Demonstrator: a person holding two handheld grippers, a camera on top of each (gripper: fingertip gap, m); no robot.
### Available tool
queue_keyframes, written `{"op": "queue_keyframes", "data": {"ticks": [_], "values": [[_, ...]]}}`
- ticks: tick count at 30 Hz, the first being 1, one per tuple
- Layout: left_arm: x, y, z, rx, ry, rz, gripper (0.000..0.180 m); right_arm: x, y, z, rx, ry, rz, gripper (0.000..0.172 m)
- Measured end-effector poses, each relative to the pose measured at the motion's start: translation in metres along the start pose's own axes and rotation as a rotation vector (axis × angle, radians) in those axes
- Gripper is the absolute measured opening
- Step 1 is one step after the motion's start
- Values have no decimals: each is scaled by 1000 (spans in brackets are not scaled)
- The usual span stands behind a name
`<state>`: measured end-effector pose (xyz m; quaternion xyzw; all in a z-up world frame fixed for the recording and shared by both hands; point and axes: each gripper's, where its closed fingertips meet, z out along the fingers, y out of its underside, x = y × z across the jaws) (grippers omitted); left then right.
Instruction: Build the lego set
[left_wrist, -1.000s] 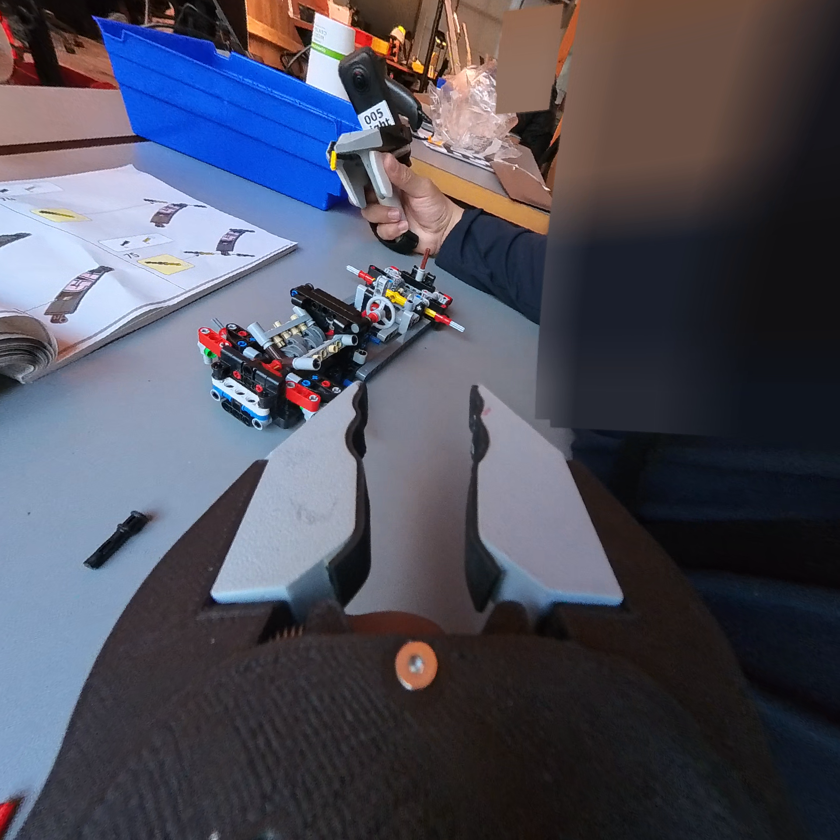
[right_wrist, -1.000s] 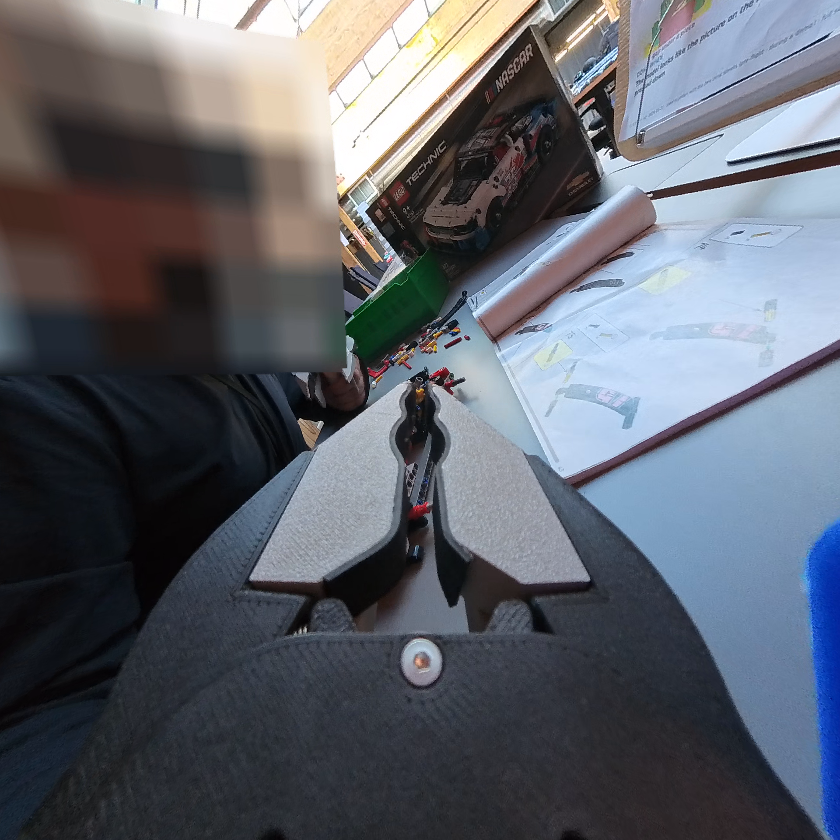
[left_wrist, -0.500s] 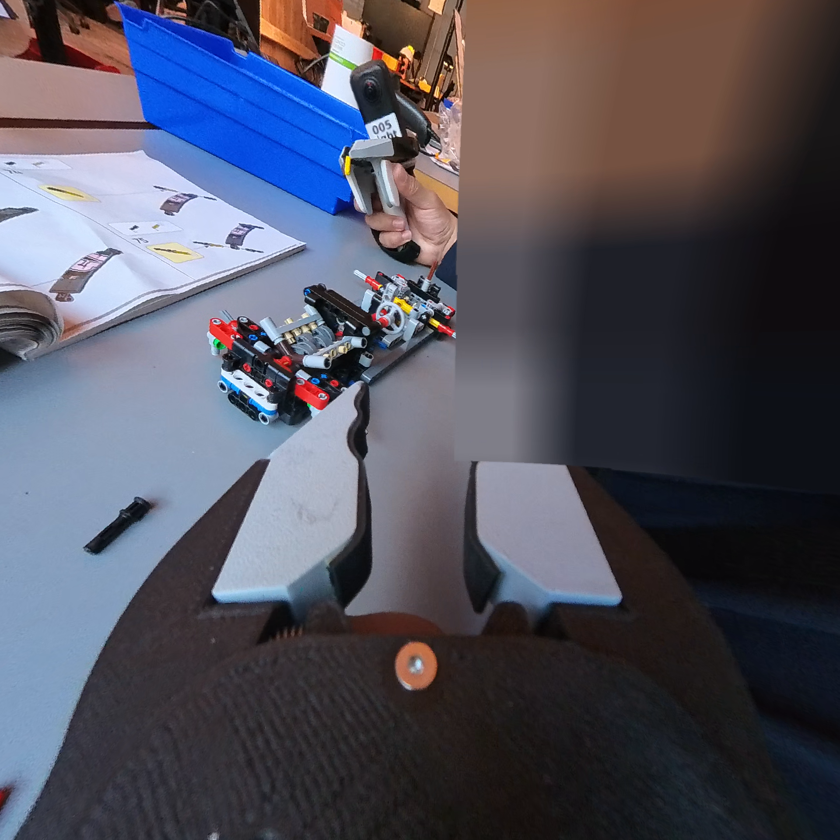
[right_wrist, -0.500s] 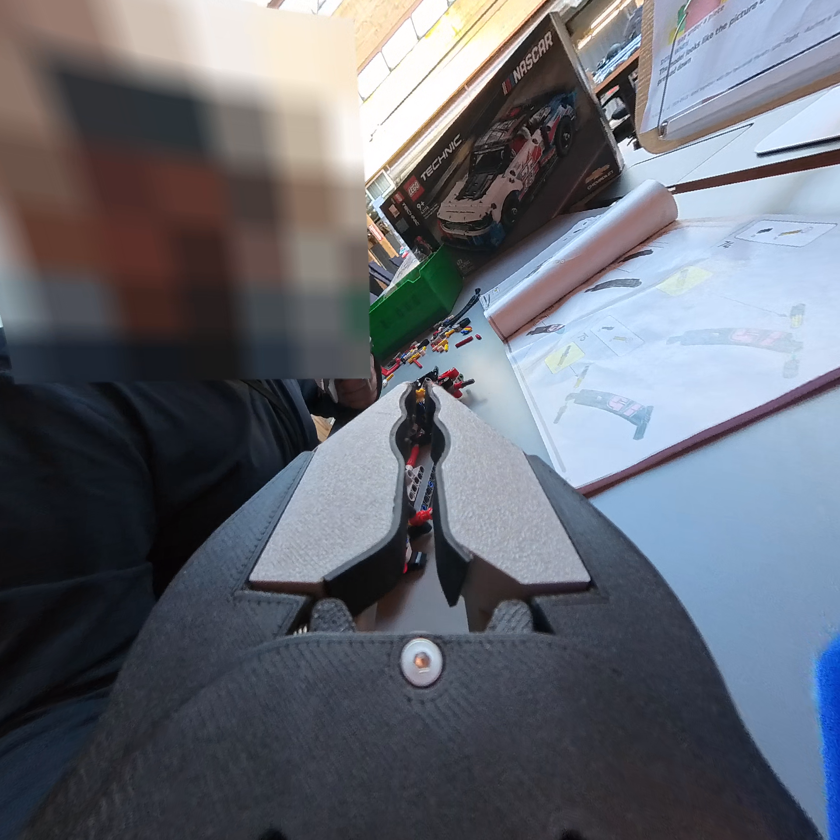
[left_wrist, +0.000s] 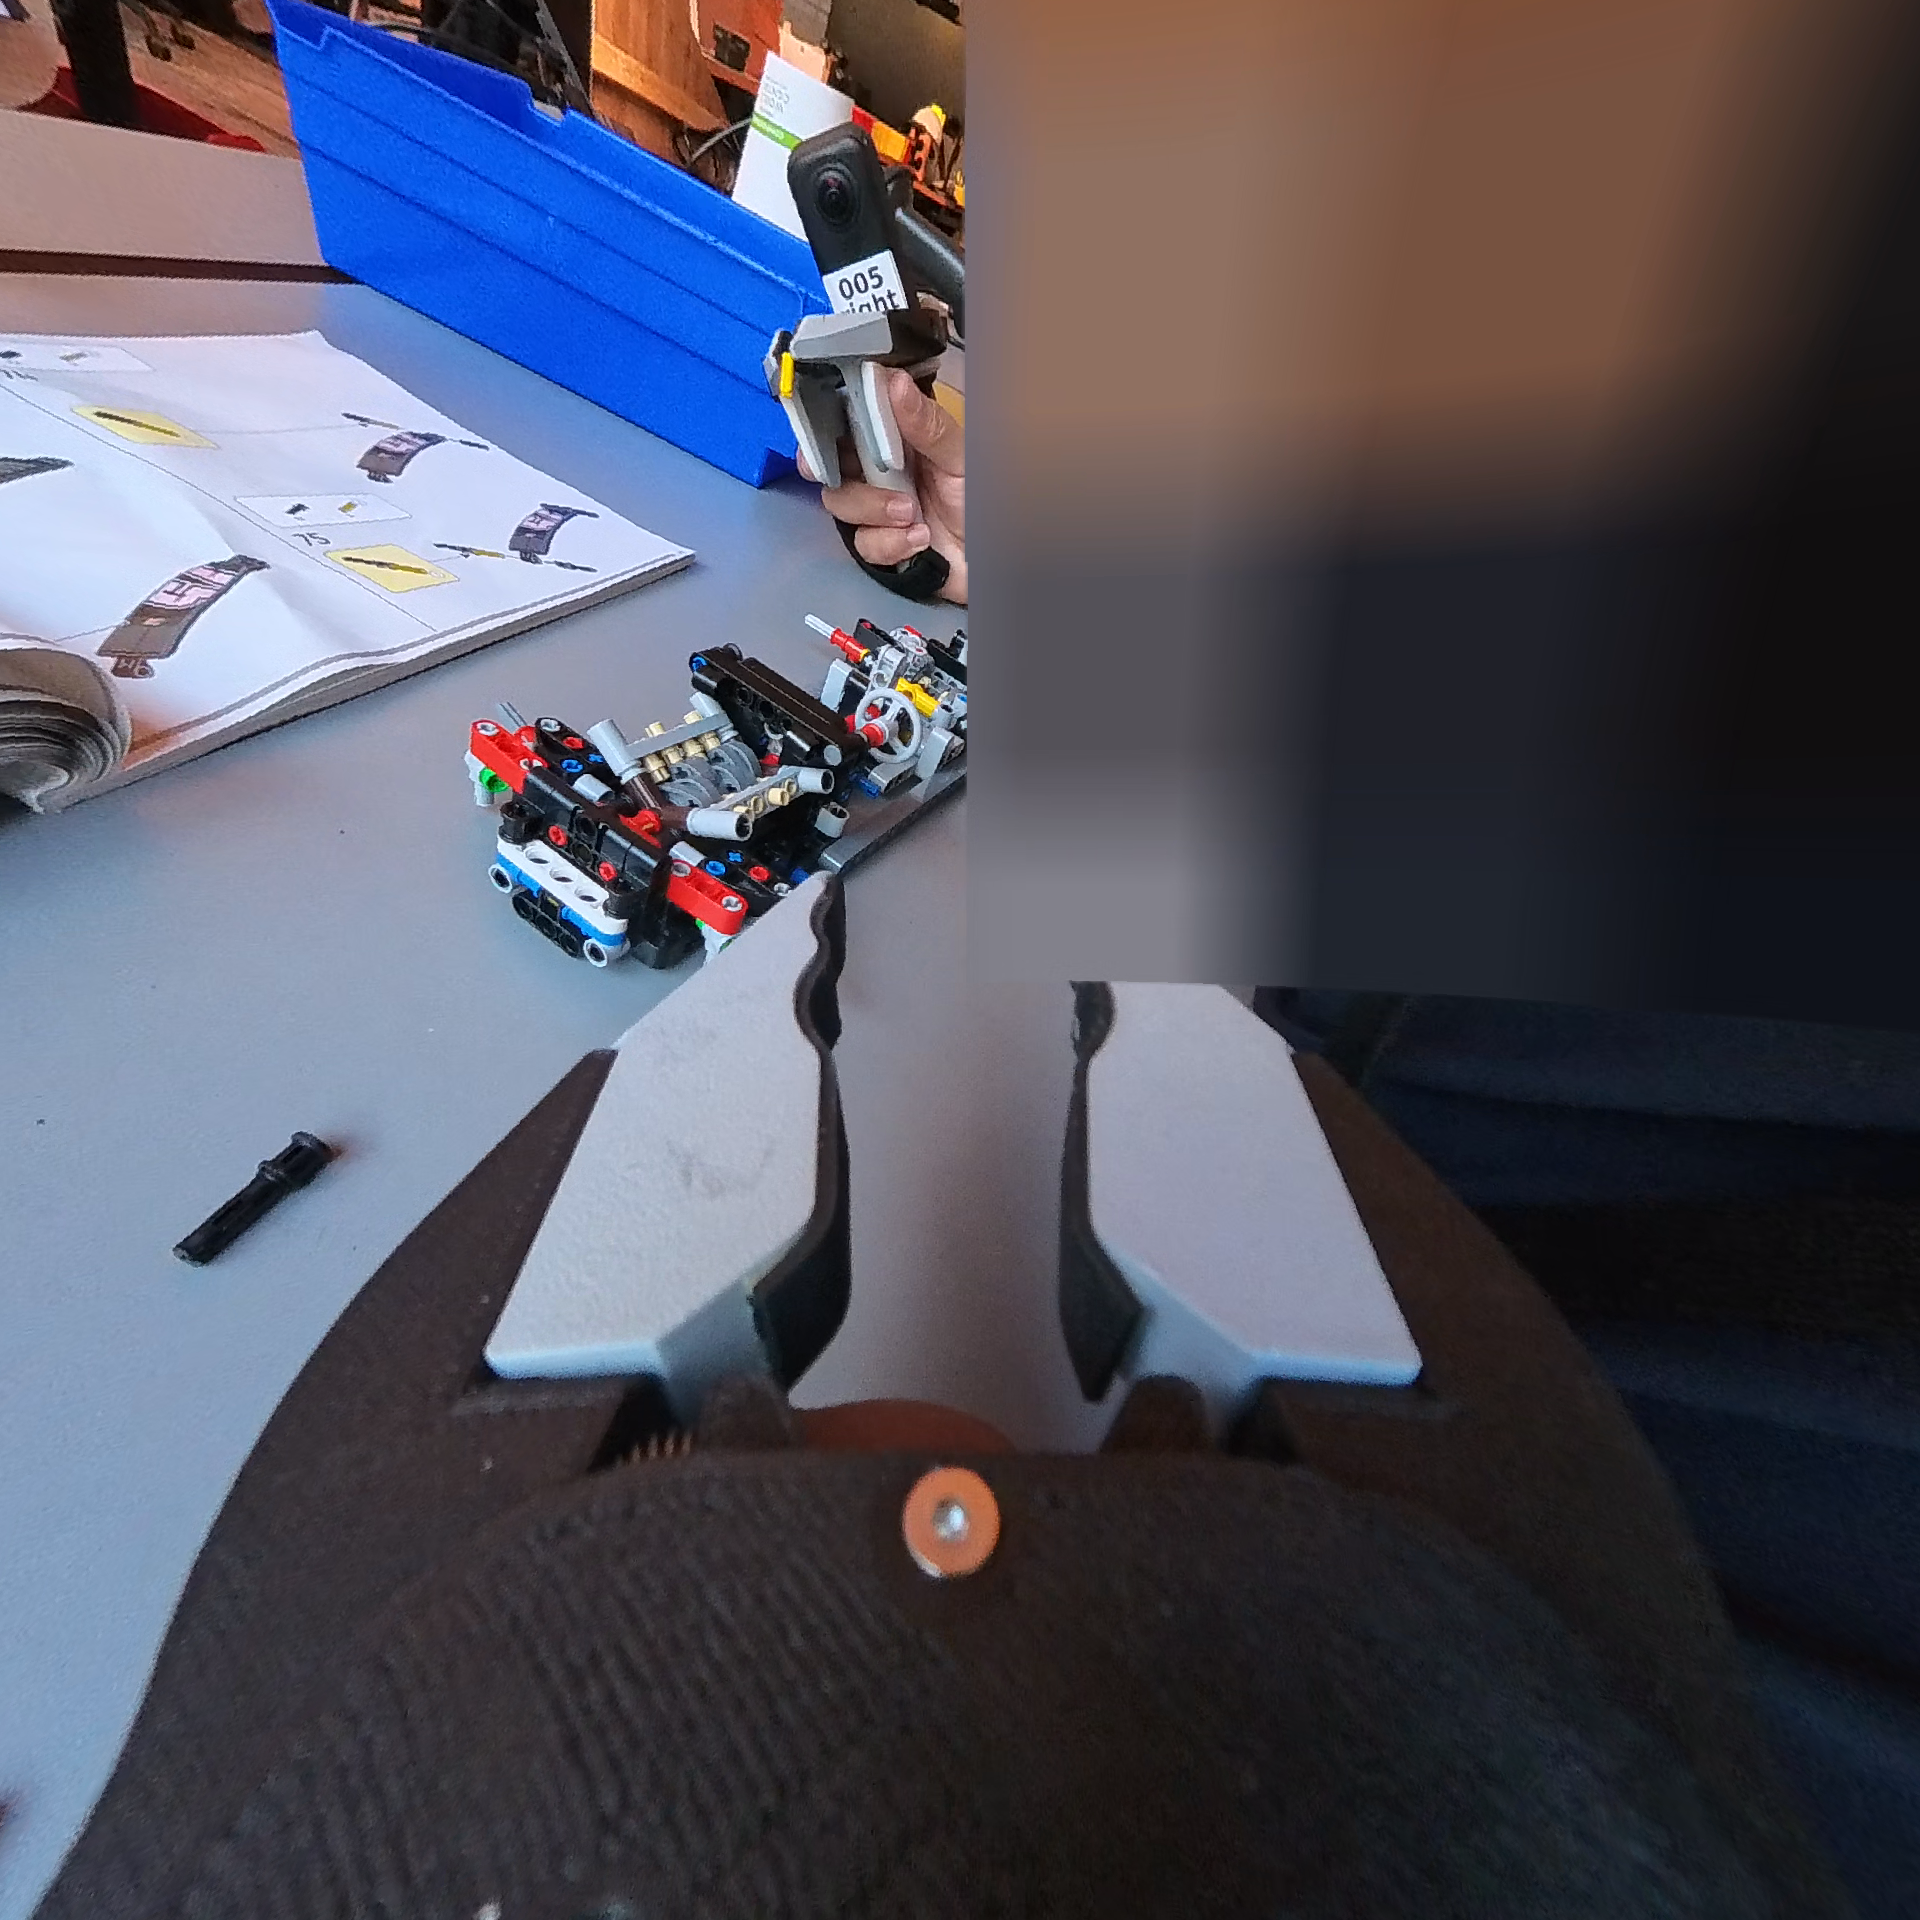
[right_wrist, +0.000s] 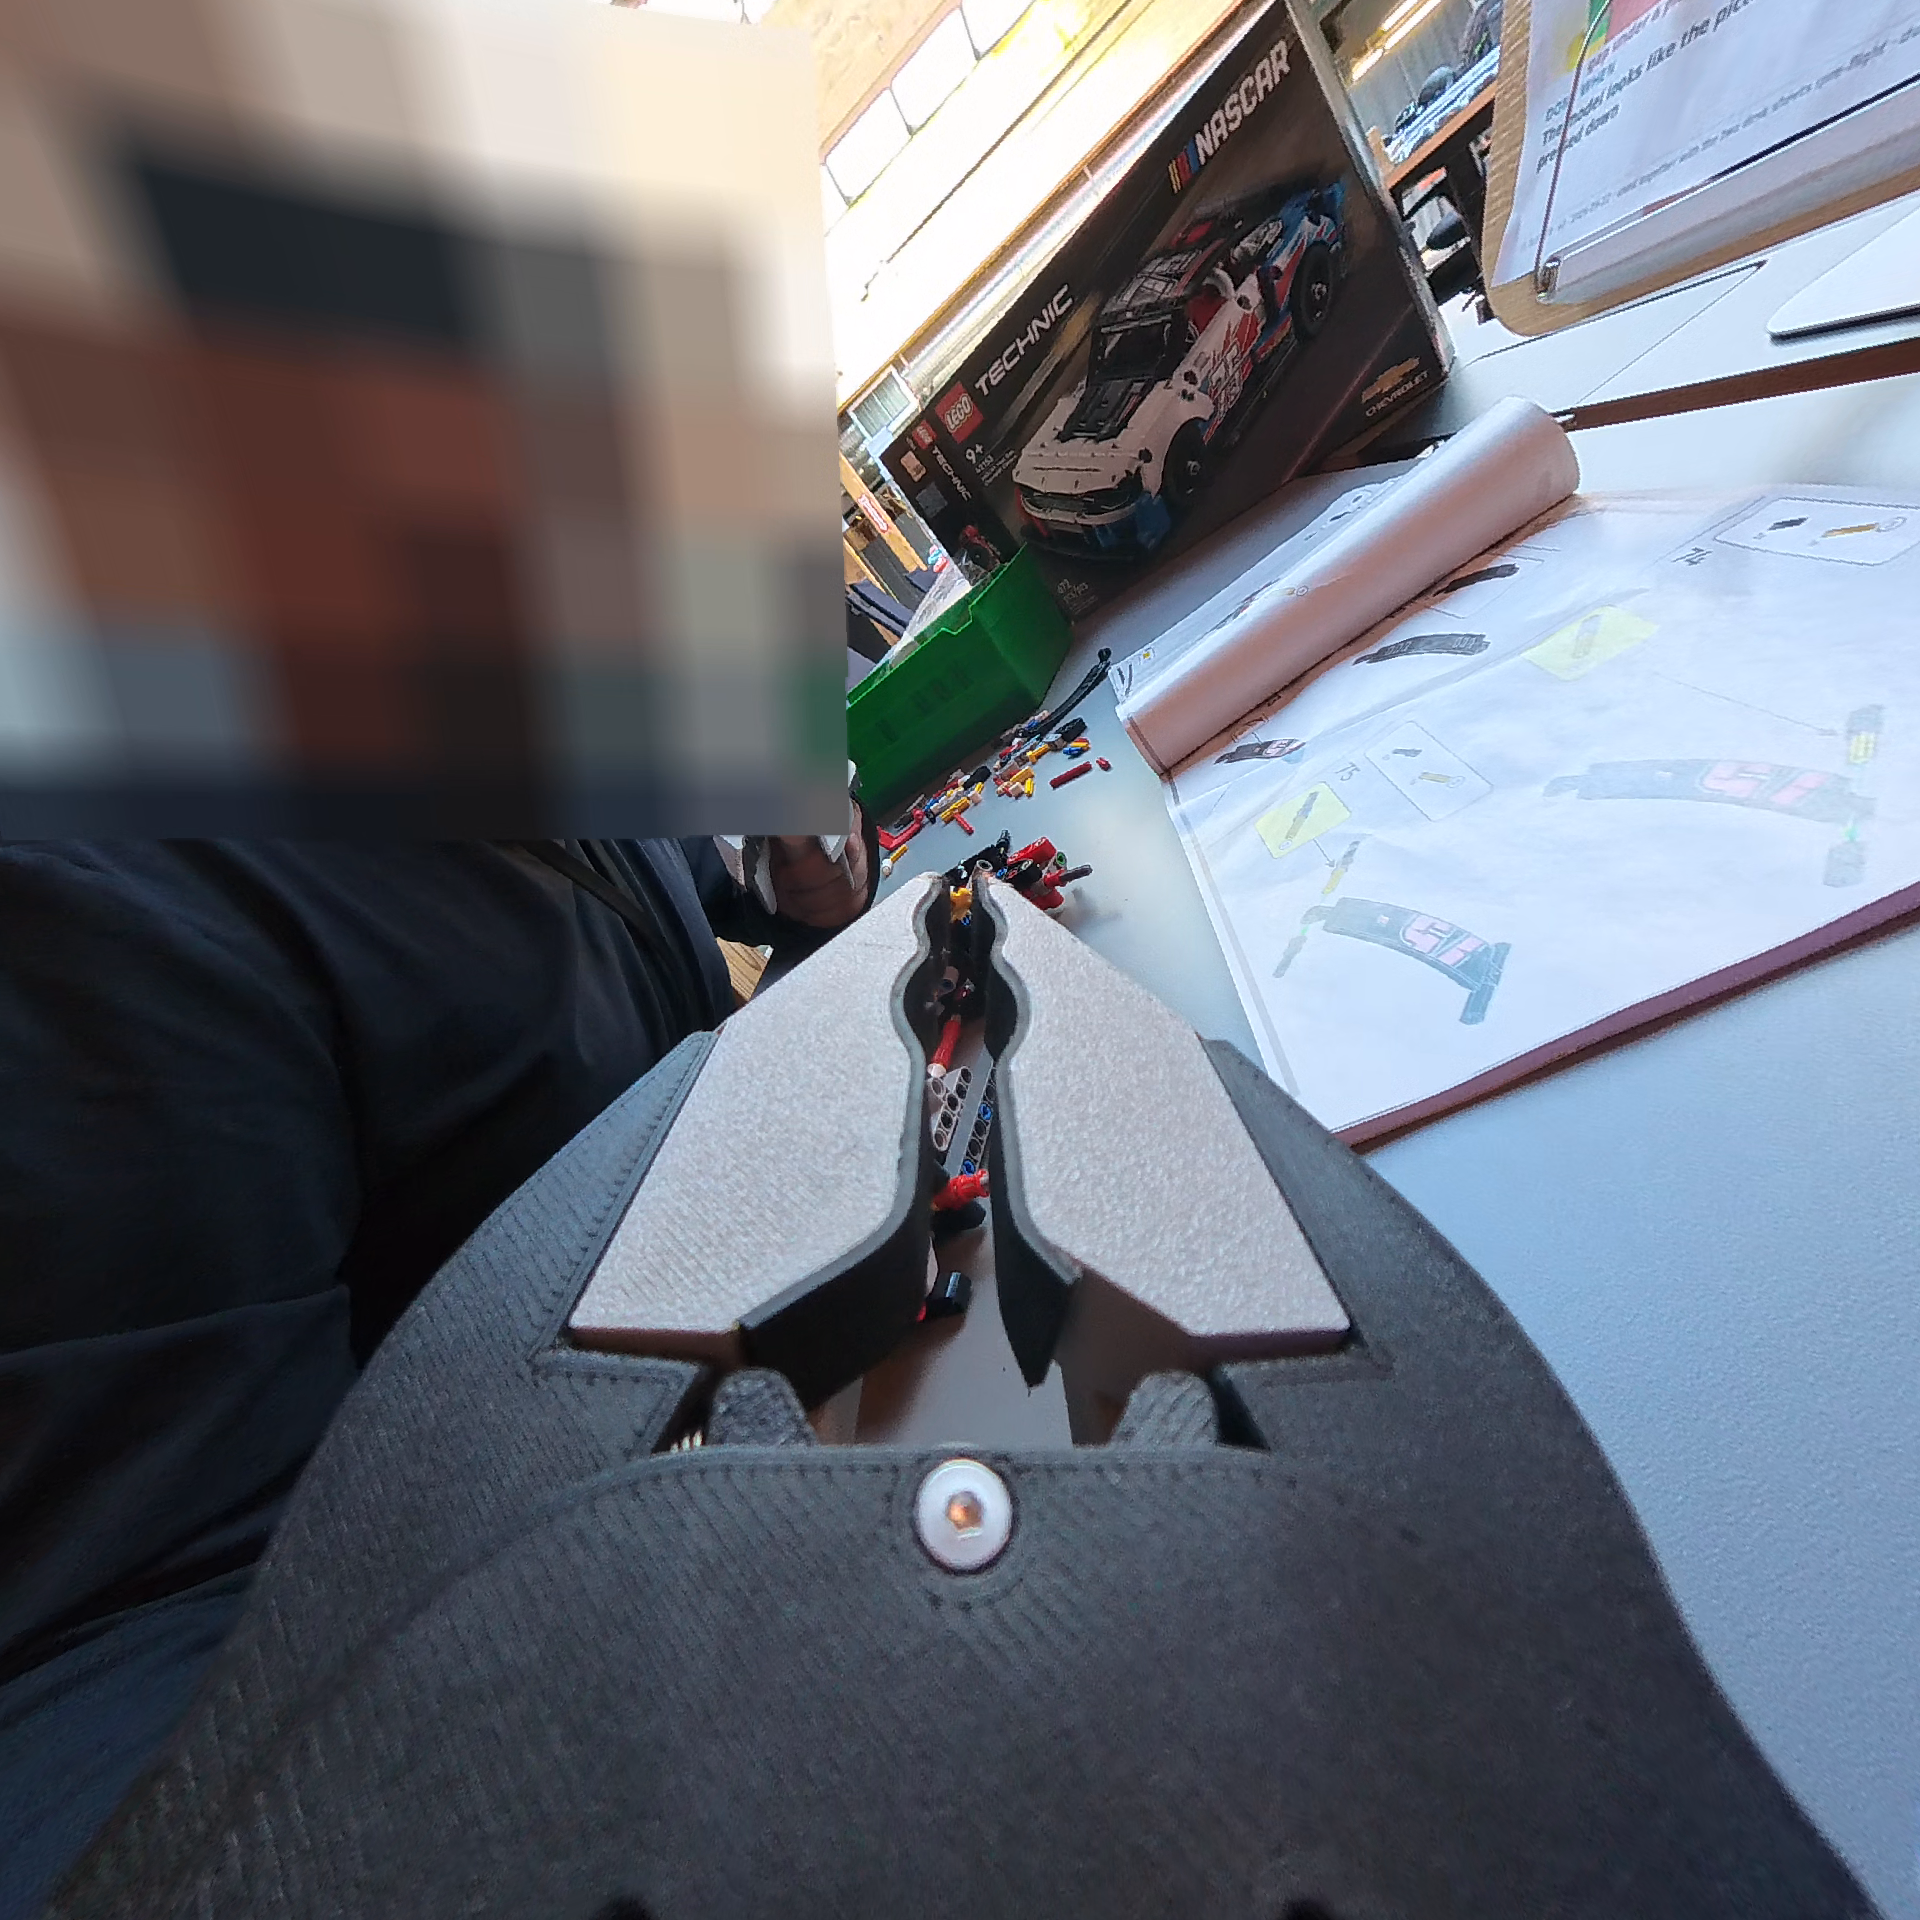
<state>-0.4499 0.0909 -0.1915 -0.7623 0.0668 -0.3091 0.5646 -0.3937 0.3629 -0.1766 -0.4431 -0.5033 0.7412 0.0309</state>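
Note:
My left gripper (left_wrist: 951, 966) is open and empty, low over the grey table (left_wrist: 260, 987). A blurred patch hides its right fingertip. A partly built brick car chassis (left_wrist: 717, 800) lies just beyond its left finger (left_wrist: 707, 1122). A loose black pin (left_wrist: 252, 1197) lies to the left. My right gripper (right_wrist: 961, 899) is shut on a small yellow piece (right_wrist: 961, 902) at its tips. In the left wrist view it (left_wrist: 831, 416) is held upright in a hand beyond the chassis, with the yellow piece (left_wrist: 787, 376) at its tip. The chassis (right_wrist: 1029, 868) also shows past and between the right fingers.
An open instruction booklet (left_wrist: 260, 499) lies at the left, also in the right wrist view (right_wrist: 1558, 779). A blue bin (left_wrist: 540, 239) stands behind it. A green bin (right_wrist: 956, 675), several loose small pieces (right_wrist: 1018, 769) and the set's box (right_wrist: 1174, 364) stand farther off. A person sits close by. Left tips to right tips: about 30 cm. To the loose black pin (left_wrist: 252, 1197): left tips about 11 cm, right tips about 35 cm.
My left gripper stays open and has turned slightly. My right gripper keeps its hold on the yellow piece and has shifted only a little above the chassis.

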Motion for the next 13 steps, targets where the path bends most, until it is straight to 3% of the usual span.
{"op": "queue_keyframes", "data": {"ticks": [1,13], "values": [[0,0,0,0,1,-1,40,0,0,0,0,0,-1,0],[0,0,0,0,4,-12,40,0,0,1,-2,-2,0,0]]}}
